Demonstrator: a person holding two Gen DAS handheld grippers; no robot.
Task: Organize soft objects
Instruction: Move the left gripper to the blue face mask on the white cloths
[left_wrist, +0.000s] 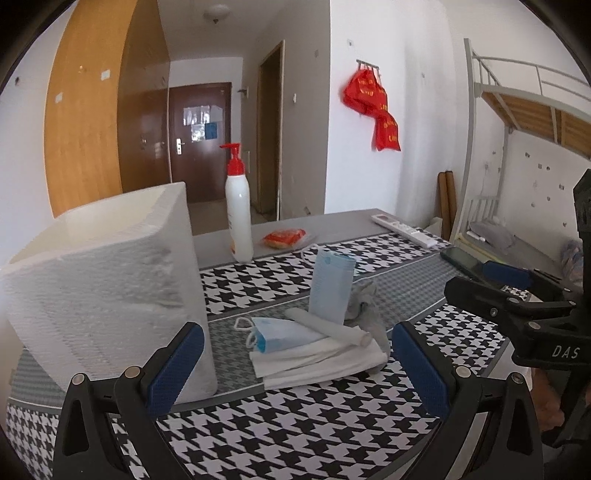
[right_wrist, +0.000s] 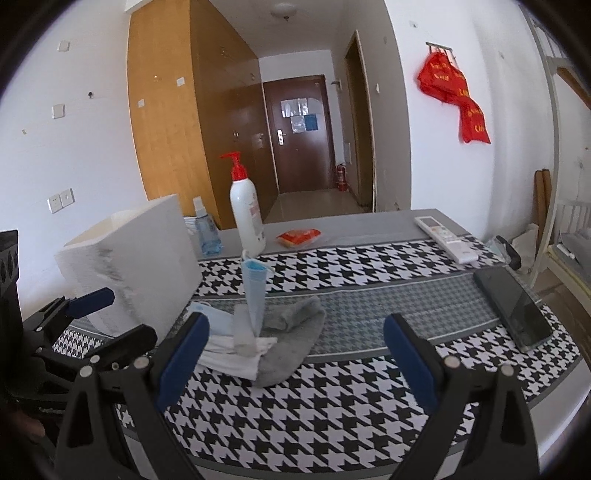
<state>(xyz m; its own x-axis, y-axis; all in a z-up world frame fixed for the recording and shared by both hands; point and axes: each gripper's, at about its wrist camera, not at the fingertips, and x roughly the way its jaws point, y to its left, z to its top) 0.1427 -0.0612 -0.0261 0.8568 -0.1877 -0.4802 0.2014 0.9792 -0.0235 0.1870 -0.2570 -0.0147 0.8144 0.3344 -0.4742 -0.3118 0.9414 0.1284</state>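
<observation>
A pile of soft things lies on the houndstooth cloth: a folded white cloth (left_wrist: 317, 360), a flat blue face mask (left_wrist: 277, 334), a white roll (left_wrist: 328, 326), an upright blue mask (left_wrist: 331, 286) and a grey rag (left_wrist: 369, 306). The right wrist view shows the same pile: white cloth (right_wrist: 229, 356), upright mask (right_wrist: 255, 291), grey rag (right_wrist: 291, 334). My left gripper (left_wrist: 295, 369) is open just before the pile, empty. My right gripper (right_wrist: 295, 354) is open and empty, right of the pile. A white foam box (left_wrist: 107, 288) stands left of the pile.
A white pump bottle (left_wrist: 238, 218), a red snack packet (left_wrist: 284, 236) and a remote (left_wrist: 406, 229) stand at the back. A black phone (right_wrist: 513, 308) lies on the right. A blue spray bottle (right_wrist: 205, 229) stands behind the box (right_wrist: 136, 266).
</observation>
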